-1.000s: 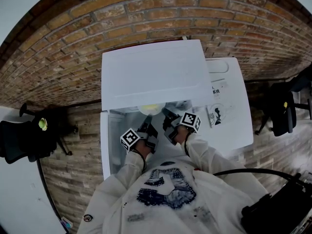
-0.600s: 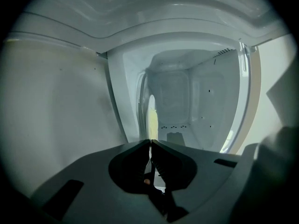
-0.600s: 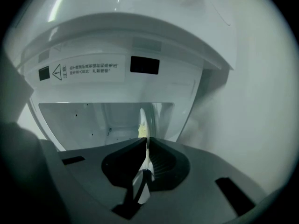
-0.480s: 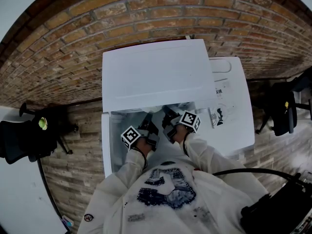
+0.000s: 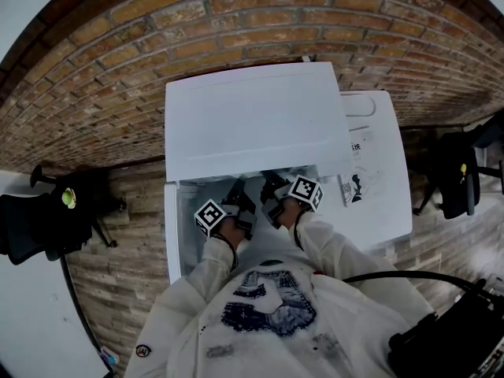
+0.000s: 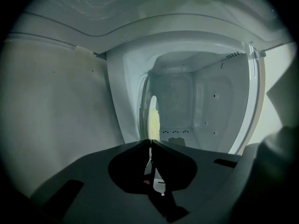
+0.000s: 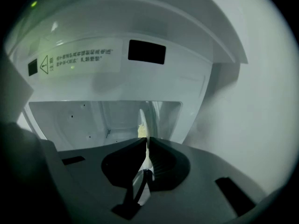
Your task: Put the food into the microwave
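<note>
— Food (image 6: pixel 153 122), yellow on a white plate (image 6: pixel 152 101): does the head view show it?

— No, it is hidden there. From above, the white microwave (image 5: pixel 252 120) sits mid-frame against a brick wall (image 5: pixel 236 22). The person's white sleeves (image 5: pixel 339 258) reach up from the bottom edge. The left tongs (image 5: pixel 235 189) and right tongs (image 5: pixel 270 184) lie side by side, tips tucked under the front edge of the microwave's top. A second white unit (image 5: pixel 378 172) with printed labels stands just right of it.

— And the left gripper view?

— The left tongs (image 6: pixel 150 141) are pressed onto the plate's thin rim, which shows edge-on between the two dark jaws. The plate juts ahead with the food on it, at the mouth of the open cavity. The pale chamber walls fill the centre and right. A flat beige panel (image 6: pixel 56 120) fills the left of the frame.

— Right gripper view?

— Same hold. The right tongs (image 7: pixel 148 139) pinch the plate (image 7: pixel 141 118) by its rim, edge-on again, with a yellow bit of food (image 7: pixel 142 131) just past the tips. Behind it the cavity opens at lower left. Above, a warning label (image 7: pixel 79 59) and a black rectangle (image 7: pixel 146 52) sit on the white frame.
</note>
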A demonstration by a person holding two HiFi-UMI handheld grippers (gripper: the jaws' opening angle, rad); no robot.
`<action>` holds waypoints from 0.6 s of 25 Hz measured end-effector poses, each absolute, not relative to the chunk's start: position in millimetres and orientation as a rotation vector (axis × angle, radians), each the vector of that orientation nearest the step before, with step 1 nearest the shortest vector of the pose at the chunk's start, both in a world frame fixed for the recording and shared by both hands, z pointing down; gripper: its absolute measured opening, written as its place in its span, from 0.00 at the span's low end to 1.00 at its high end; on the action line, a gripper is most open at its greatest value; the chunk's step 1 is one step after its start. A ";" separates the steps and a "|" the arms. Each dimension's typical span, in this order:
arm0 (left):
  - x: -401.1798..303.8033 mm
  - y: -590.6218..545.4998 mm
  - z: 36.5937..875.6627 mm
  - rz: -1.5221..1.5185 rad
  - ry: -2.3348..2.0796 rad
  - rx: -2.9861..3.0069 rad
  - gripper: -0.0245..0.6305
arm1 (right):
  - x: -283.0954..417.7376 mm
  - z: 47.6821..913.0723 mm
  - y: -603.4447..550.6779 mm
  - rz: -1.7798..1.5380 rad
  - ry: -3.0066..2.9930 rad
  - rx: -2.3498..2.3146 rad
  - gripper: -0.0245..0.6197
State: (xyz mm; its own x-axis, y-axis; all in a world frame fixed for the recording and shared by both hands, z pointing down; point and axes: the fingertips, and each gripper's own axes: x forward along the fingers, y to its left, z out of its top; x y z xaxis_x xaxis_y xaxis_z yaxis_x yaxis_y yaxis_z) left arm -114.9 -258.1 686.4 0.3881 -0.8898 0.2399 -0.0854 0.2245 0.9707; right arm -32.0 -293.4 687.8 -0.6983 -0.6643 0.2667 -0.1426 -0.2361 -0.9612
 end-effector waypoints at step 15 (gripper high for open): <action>-115.9 -266.1 682.6 -0.703 -1.045 1.243 0.07 | -28.9 686.3 -291.0 -2.004 1.668 -1.001 0.09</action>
